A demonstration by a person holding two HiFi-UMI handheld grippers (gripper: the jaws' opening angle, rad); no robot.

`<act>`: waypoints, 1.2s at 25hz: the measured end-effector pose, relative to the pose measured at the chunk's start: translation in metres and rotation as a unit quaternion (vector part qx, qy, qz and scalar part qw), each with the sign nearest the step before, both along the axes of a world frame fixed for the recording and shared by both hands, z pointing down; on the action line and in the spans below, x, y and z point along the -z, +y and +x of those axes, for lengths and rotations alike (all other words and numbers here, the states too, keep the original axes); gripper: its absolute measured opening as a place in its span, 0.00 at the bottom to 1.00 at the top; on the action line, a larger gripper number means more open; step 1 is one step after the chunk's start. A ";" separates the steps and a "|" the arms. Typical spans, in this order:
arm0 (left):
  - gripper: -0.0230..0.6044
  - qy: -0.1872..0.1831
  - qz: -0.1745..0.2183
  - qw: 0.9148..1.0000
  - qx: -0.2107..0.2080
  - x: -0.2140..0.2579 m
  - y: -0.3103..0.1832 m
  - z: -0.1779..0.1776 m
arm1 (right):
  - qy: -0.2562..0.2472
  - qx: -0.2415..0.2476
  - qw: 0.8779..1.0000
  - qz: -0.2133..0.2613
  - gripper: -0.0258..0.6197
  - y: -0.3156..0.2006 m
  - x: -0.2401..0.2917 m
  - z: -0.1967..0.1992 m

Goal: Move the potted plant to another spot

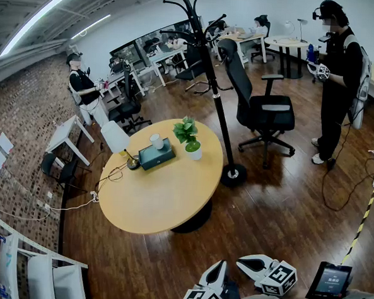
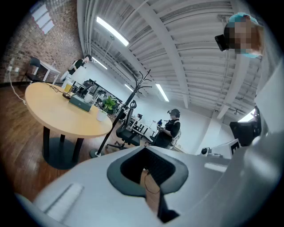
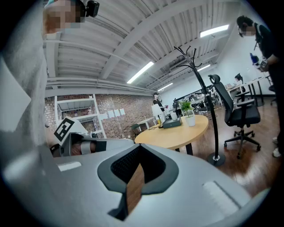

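Observation:
The potted plant [image 1: 189,138], green leaves in a white pot, stands near the far right edge of the round wooden table [image 1: 152,200]. It also shows small in the left gripper view [image 2: 107,107] and the right gripper view [image 3: 188,112]. Both grippers hang low at the bottom of the head view, far from the table. My left gripper [image 1: 218,266] is shut with nothing in it. Beside it, my right gripper [image 1: 241,263] is also shut and empty. In their own views the left jaws [image 2: 144,153] and right jaws [image 3: 139,149] are pressed together.
A teal tissue box [image 1: 156,155], a white cup [image 1: 156,141] and a small bowl [image 1: 133,163] sit next to the plant. A coat rack [image 1: 211,78] and a black office chair [image 1: 260,106] stand right of the table. A person [image 1: 336,79] stands at the far right.

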State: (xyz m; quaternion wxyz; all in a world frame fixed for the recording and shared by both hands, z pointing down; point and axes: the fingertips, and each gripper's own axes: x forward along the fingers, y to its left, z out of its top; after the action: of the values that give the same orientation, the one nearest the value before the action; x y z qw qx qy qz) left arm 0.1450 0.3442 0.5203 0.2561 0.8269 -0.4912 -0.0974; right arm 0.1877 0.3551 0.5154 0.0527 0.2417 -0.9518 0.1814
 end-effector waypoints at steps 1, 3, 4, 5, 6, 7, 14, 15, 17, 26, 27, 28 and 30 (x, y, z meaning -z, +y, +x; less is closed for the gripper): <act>0.04 0.000 0.000 1.000 -0.001 0.002 -0.013 -0.012 | 0.001 -0.002 1.000 0.001 0.04 -0.013 0.002 -0.012; 0.04 0.000 -0.001 1.000 -0.005 0.007 -0.038 -0.037 | 0.004 -0.006 1.000 0.002 0.04 -0.039 0.006 -0.037; 0.04 -0.001 -0.001 1.000 -0.008 0.009 -0.051 -0.050 | 0.004 -0.009 1.000 0.003 0.04 -0.051 0.008 -0.050; 0.04 -0.001 -0.002 1.000 -0.012 0.011 -0.064 -0.064 | 0.005 -0.011 1.000 0.004 0.04 -0.064 0.010 -0.063; 0.04 -0.002 -0.004 1.000 -0.016 0.014 -0.077 -0.076 | 0.005 -0.014 1.000 0.006 0.04 -0.077 0.012 -0.077; 0.04 -0.004 -0.006 1.000 -0.021 0.018 -0.091 -0.087 | 0.007 -0.016 1.000 0.007 0.04 -0.091 0.013 -0.089; 0.04 -0.011 -0.001 1.000 -0.020 0.029 -0.167 -0.157 | 0.009 -0.028 0.999 0.012 0.04 -0.163 0.017 -0.152; 0.04 -0.012 -0.002 1.000 -0.018 0.028 -0.174 -0.163 | 0.010 -0.029 0.999 0.012 0.04 -0.171 0.017 -0.156; 0.04 -0.011 -0.005 1.000 -0.016 0.024 -0.185 -0.170 | 0.013 -0.031 0.999 0.012 0.04 -0.183 0.015 -0.160; 0.04 -0.015 -0.014 1.000 0.002 0.014 -0.272 -0.181 | 0.005 -0.032 0.999 0.011 0.04 -0.280 0.007 -0.166; 0.04 -0.018 -0.016 1.000 0.008 0.014 -0.286 -0.179 | 0.003 -0.028 1.000 0.010 0.04 -0.295 0.009 -0.163; 0.04 -0.020 -0.018 1.000 0.014 0.014 -0.300 -0.177 | 0.001 -0.025 1.000 0.009 0.04 -0.309 0.009 -0.160; 0.04 -0.026 -0.021 0.999 0.024 0.013 -0.328 -0.172 | -0.002 -0.015 1.000 0.009 0.04 -0.337 0.009 -0.156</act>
State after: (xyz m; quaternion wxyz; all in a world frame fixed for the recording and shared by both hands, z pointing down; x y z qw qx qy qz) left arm -0.0266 0.0162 0.5073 0.2585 0.8117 -0.5189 -0.0714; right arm 0.0321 0.0181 0.5060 0.0460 0.2558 -0.9498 0.1745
